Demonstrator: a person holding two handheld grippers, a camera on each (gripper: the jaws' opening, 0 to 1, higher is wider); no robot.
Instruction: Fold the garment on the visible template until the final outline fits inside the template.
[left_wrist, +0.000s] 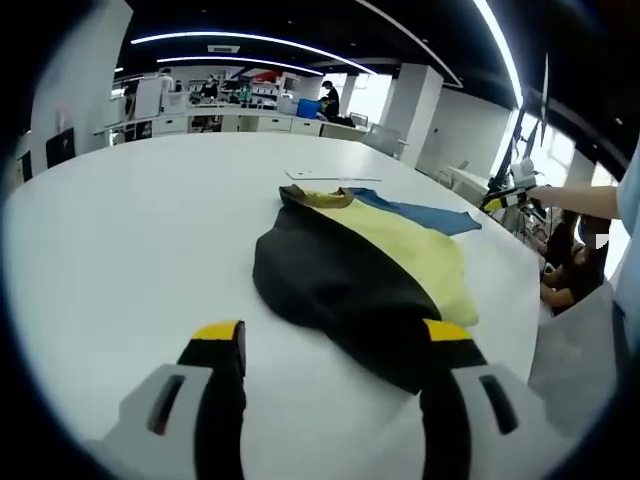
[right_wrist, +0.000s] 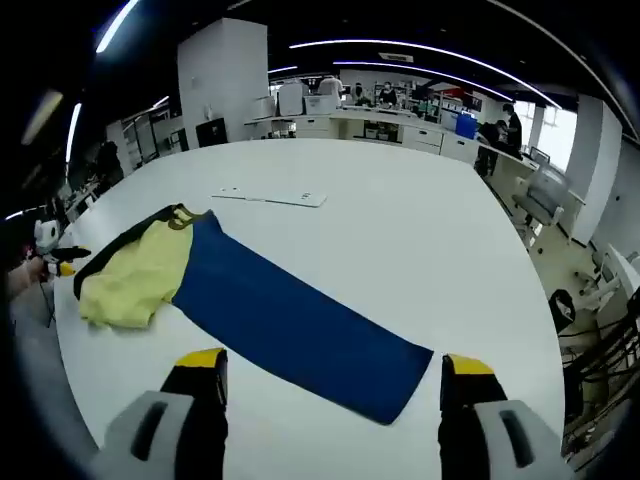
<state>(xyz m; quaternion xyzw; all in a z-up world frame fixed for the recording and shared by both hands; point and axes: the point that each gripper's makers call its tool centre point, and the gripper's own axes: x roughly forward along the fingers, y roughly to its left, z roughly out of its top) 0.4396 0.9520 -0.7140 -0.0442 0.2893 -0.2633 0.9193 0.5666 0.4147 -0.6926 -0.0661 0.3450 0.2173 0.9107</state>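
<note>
Left gripper view: left gripper (left_wrist: 335, 350), jaws spread wide, holding nothing; garment (left_wrist: 345, 262), black, yellow and blue, frame centre on white table (left_wrist: 130, 240). Right gripper view: right gripper (right_wrist: 335, 385), jaws wide apart, empty; garment centre-left; template (right_wrist: 268, 196) upper centre.

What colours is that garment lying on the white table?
The garment is black, pale yellow and blue; the left gripper view shows all three.

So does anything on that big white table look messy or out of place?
Only the black, yellow and blue garment: its yellow part lies bunched and rumpled at one end, while the blue panel stretches flat. The flat white sheet beyond it on the white table lies undisturbed.
</note>
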